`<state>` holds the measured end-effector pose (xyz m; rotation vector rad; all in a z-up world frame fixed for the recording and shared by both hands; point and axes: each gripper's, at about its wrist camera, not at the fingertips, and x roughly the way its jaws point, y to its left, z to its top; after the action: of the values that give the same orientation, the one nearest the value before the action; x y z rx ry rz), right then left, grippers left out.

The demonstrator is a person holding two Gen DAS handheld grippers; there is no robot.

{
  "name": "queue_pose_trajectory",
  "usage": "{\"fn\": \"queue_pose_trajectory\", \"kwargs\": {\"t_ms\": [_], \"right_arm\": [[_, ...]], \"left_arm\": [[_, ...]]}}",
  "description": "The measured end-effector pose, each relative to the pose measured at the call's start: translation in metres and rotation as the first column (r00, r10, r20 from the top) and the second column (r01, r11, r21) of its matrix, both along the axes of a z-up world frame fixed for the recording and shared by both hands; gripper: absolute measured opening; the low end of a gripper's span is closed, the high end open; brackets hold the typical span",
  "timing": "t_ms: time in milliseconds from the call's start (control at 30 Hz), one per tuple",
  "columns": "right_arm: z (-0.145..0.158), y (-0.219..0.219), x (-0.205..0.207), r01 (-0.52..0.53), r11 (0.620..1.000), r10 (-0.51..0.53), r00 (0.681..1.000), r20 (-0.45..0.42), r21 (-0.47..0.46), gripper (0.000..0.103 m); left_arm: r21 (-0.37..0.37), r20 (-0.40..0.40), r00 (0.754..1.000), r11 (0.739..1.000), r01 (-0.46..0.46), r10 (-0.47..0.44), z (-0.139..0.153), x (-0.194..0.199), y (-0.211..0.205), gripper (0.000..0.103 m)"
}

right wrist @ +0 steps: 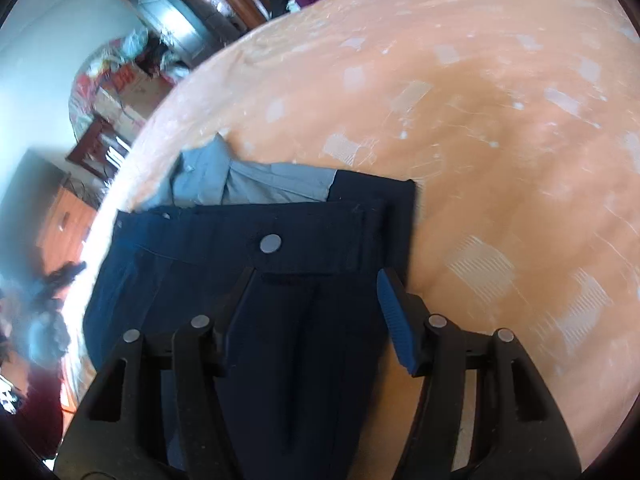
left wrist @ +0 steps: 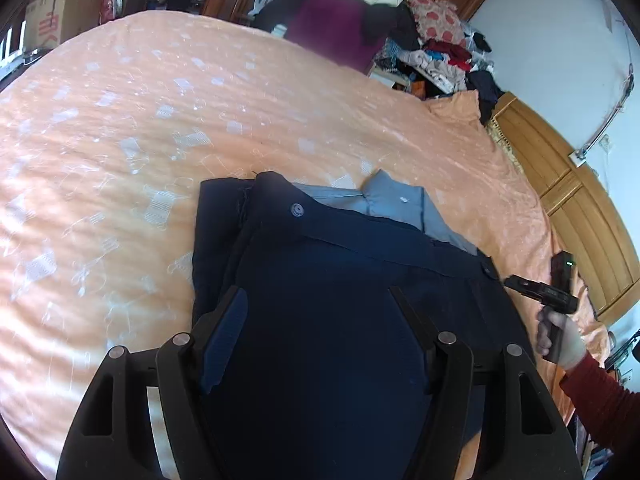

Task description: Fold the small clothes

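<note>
A dark navy garment (left wrist: 340,280) with a round waistband button (left wrist: 298,210) lies folded on the peach bedspread (left wrist: 140,120); pale blue lining (left wrist: 400,204) shows at its far edge. My left gripper (left wrist: 316,292) hovers open over the navy cloth, fingers spread wide. At the garment's right edge is my right gripper (left wrist: 524,285), held by a gloved hand (left wrist: 560,340). In the right wrist view the right gripper (right wrist: 316,274) is open above the same garment (right wrist: 304,320), near the button (right wrist: 271,244), its blue pad (right wrist: 394,312) over the cloth's right edge. Neither holds cloth.
Piled clothes (left wrist: 436,48) and a purple garment (left wrist: 332,20) lie past the bed's far edge. A wooden headboard (left wrist: 560,184) runs along the right side, and cardboard boxes (left wrist: 52,16) stand at the far left. Bedspread (right wrist: 500,140) stretches wide around the garment.
</note>
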<state>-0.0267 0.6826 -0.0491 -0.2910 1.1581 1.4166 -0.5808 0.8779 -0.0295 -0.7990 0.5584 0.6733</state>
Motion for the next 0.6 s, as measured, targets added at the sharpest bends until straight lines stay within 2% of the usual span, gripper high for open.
{"fn": "queue_pose_trajectory", "kwargs": {"t_ms": [33,67,100,133,200,233,300,400,500,533,600], "right_arm": [[-0.005,0.006,0.000,0.000,1.000,0.000,1.000,0.014,-0.017,0.059],[-0.007,0.009,0.000,0.002,1.000,-0.001,1.000,0.027,-0.028,0.047],[-0.009,0.012,0.002,0.013,0.999,-0.010,0.999,0.053,-0.043,0.035],[-0.010,0.012,0.006,0.032,0.998,-0.028,0.997,0.066,-0.053,0.010],[-0.009,0.007,0.022,0.074,0.997,-0.074,0.997,0.005,-0.023,0.007],[-0.009,0.005,0.026,0.092,0.996,-0.092,0.996,-0.001,-0.019,0.000],[-0.013,0.004,0.034,0.086,0.996,-0.087,0.994,-0.063,-0.022,0.005],[-0.012,0.003,0.032,0.069,0.997,-0.070,0.997,-0.041,-0.022,0.023],[-0.005,0.003,0.025,0.060,0.998,-0.060,0.998,-0.021,0.009,0.034],[-0.007,0.005,0.024,0.056,0.998,-0.056,0.998,-0.029,0.007,0.042],[-0.012,0.010,0.019,0.039,0.999,-0.039,0.999,-0.021,-0.011,0.044]], "left_arm": [[0.002,0.012,1.000,1.000,0.000,0.000,0.002,-0.005,-0.006,0.071],[0.003,0.016,1.000,1.000,-0.003,0.003,0.004,-0.006,-0.011,0.072],[0.000,0.017,1.000,1.000,-0.006,0.006,0.004,-0.009,-0.016,0.072],[-0.001,0.015,1.000,1.000,-0.008,0.008,0.004,-0.011,-0.020,0.072],[-0.018,0.011,1.000,1.000,-0.011,0.012,-0.001,-0.017,-0.029,0.072],[-0.028,0.013,1.000,1.000,-0.010,0.011,-0.004,-0.019,-0.031,0.072],[-0.055,0.010,1.000,0.998,-0.017,0.018,-0.013,-0.024,-0.035,0.072],[-0.072,0.013,1.000,0.997,-0.016,0.017,-0.021,-0.026,-0.046,0.072],[-0.082,0.041,0.999,0.996,-0.023,0.026,-0.025,-0.030,-0.054,0.072],[-0.088,0.049,0.998,0.996,-0.025,0.029,-0.027,-0.030,-0.055,0.072],[-0.103,0.063,0.997,0.994,-0.031,0.038,-0.030,-0.030,-0.055,0.072]]}}
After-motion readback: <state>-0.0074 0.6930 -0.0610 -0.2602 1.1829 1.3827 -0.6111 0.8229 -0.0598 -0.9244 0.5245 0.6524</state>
